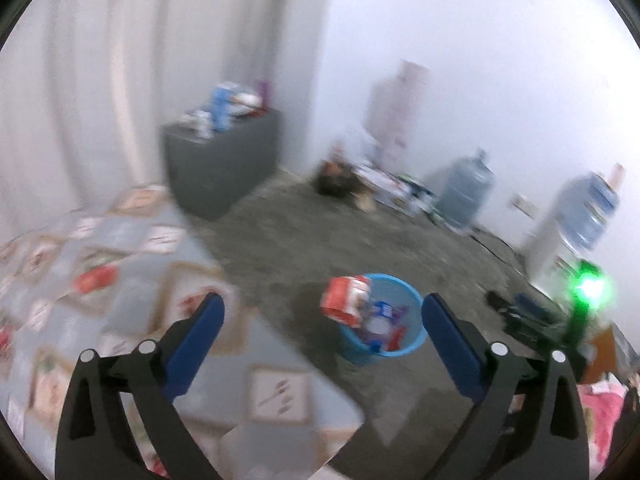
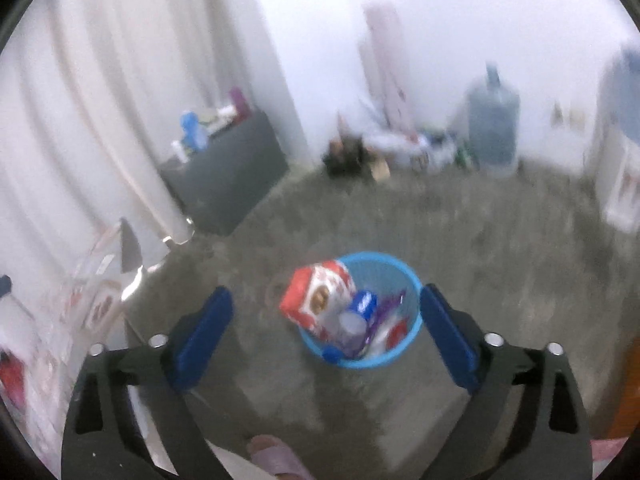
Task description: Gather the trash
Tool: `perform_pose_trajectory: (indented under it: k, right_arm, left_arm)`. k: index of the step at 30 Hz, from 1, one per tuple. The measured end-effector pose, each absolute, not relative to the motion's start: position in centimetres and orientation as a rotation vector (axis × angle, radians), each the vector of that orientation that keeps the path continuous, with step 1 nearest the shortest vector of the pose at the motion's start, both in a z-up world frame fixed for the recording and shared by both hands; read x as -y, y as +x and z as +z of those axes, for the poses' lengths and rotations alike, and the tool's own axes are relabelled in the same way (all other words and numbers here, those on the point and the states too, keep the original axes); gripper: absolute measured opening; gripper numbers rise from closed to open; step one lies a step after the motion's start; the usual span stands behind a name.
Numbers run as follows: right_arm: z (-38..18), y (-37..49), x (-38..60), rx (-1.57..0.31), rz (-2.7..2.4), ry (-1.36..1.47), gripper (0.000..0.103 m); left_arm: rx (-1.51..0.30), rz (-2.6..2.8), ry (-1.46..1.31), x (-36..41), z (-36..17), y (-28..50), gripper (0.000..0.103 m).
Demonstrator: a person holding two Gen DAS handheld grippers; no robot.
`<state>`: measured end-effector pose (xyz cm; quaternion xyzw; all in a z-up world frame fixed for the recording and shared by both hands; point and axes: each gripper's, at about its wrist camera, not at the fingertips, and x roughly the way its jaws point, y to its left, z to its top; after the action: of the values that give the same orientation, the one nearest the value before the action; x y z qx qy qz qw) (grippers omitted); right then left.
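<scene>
Both the left gripper [image 1: 322, 314] and right gripper [image 2: 326, 310] gape wide and empty; the blue bin [image 2: 404, 276], lower centre of frame, holds the red-and-white carton [image 2: 316, 300] propped against its rim among wrappers, likely dropped in

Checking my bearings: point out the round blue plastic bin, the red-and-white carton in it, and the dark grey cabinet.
Round blue plastic bin [image 2: 404, 350]: right wrist view, front rim.
Red-and-white carton [image 2: 316, 300]: right wrist view, front face.
Dark grey cabinet [image 1: 224, 168]: left wrist view, front side.

Left tool [image 1: 322, 314] jaws spread wide, right tool [image 2: 325, 306] likewise, both empty
</scene>
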<state>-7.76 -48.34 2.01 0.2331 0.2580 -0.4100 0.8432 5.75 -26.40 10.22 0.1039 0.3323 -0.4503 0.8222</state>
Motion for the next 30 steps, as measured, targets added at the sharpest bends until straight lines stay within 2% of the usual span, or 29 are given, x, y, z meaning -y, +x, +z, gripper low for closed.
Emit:
perform_pose_trajectory:
  k: [5, 12, 16, 23, 30]
  right_arm:
    - [4.8, -4.9, 42.5, -0.550, -0.758, 0.333, 0.095]
    - [5.2, -1.6, 36.7, -0.610, -0.688, 0.216, 0.095]
    - [4.4, -0.7, 33.7, -0.645, -0.657, 0.180, 0.095]
    - [1.8, 0.9, 29.6, -0.805, -0.594, 0.115, 0.095]
    - [0.9, 1.0, 28.4, -0.865, -0.588, 0.119, 0.095]
  left_arm:
    - [-0.653, -0.687, 0.197, 18.9, 10.5, 4.0, 0.097]
    - [-0.577, -0.359, 0.115, 11.5, 9.3, 1.8, 0.097]
    - [-0.616, -0.267, 0.130, 10.1, 7.4, 1.0, 0.097]
    - [-0.790, -0.195, 0.201, 9.0, 3.0, 0.4, 0.097]
    - [-0.800, -0.143, 0.193, 8.1, 2.7, 0.9, 0.097]
